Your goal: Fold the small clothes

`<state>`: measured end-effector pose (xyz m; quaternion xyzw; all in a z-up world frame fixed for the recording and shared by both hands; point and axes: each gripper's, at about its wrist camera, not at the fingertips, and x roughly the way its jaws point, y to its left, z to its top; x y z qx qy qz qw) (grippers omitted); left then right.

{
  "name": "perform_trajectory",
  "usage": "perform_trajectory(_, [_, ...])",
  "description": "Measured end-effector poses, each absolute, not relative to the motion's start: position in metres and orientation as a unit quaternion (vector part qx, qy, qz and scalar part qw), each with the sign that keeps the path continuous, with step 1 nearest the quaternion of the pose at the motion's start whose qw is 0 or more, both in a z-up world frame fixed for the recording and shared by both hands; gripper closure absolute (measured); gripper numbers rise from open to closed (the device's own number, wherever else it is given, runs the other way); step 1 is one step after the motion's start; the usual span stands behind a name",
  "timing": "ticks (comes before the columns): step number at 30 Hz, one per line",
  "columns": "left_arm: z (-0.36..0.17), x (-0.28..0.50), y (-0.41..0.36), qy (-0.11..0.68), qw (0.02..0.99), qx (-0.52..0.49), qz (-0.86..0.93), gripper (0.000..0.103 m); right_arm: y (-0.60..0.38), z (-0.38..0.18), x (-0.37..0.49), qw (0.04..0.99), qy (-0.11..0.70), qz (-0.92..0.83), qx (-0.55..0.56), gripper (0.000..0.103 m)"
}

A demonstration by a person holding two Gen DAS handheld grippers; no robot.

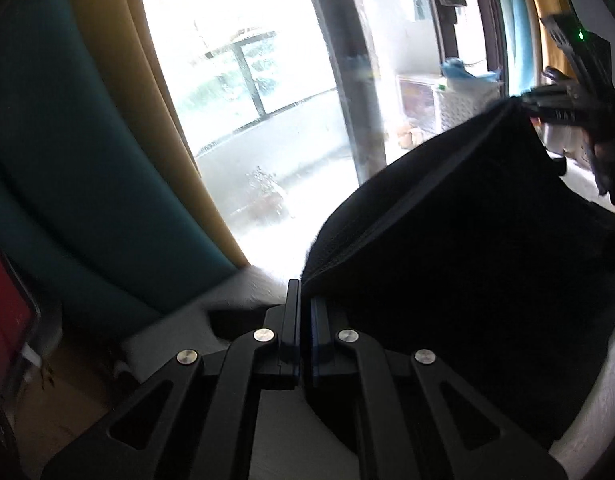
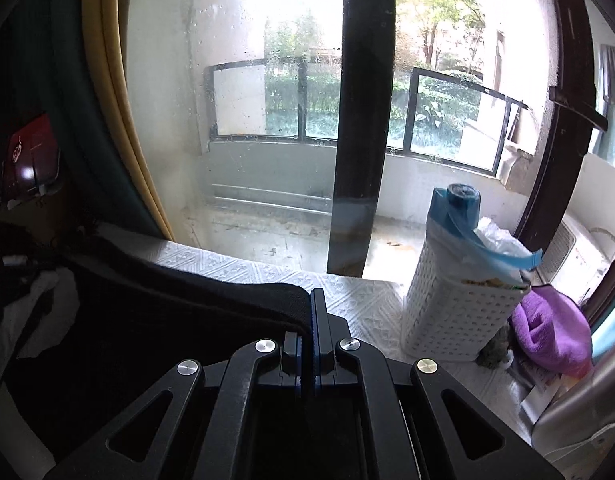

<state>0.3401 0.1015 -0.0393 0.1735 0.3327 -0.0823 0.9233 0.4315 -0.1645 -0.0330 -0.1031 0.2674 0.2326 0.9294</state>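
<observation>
Holding a black garment stretched between them, two handheld grippers lift it in front of a large window. The left gripper has its jaws pressed together, and one corner of the cloth's upper edge appears to be pinched there, though motion blur makes the exact contact hard to confirm. The right gripper is also pressed together, pinching the opposite end of that edge, where the dark fabric runs straight into the narrow slot between its blue-lined pads.

Seen from the left wrist, the right gripper sits at the far upper end of the garment, and a seam runs taut between the two. That tension suggests the cloth is being held by two corners so it hangs flat and square, ready to be laid down or folded over.

Below the window, a worktop with a white embossed cover lies under the hanging fabric. To the right of the window's dark central post, a white perforated basket with a blue bag liner stands on the worktop, and a purple towel lies just beside it.
</observation>
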Motion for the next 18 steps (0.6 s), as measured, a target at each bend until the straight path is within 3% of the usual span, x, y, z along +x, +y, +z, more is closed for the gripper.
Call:
perform_trajectory(4, [-0.039, 0.373, 0.108, 0.329, 0.928, 0.167, -0.06, 0.09, -0.163, -0.047, 0.456, 0.925, 0.294, 0.219, -0.099, 0.1])
perform_trajectory(6, [-0.043, 0.385, 0.116, 0.34, 0.927, 0.148, -0.051, 0.068, -0.166, -0.059, 0.47, 0.922, 0.313, 0.209, -0.09, 0.1])
perform_trajectory(7, [-0.046, 0.395, 0.121, 0.349, 0.927, 0.13, -0.048, 0.052, -0.169, -0.068, 0.479, 0.921, 0.324, 0.2, -0.085, 0.1])
perform_trajectory(8, [-0.048, 0.402, 0.128, 0.358, 0.927, 0.104, -0.046, 0.046, -0.171, -0.074, 0.486, 0.919, 0.333, 0.193, -0.081, 0.1])
perform_trajectory(11, [-0.05, 0.407, 0.151, 0.373, 0.926, 0.039, -0.041, 0.045, -0.177, -0.089, 0.498, 0.916, 0.356, 0.171, -0.073, 0.1])
perform_trajectory(18, [-0.064, 0.359, 0.161, 0.415, 0.909, 0.021, -0.026, 0.04, -0.175, -0.085, 0.494, 0.915, 0.359, 0.162, -0.087, 0.094])
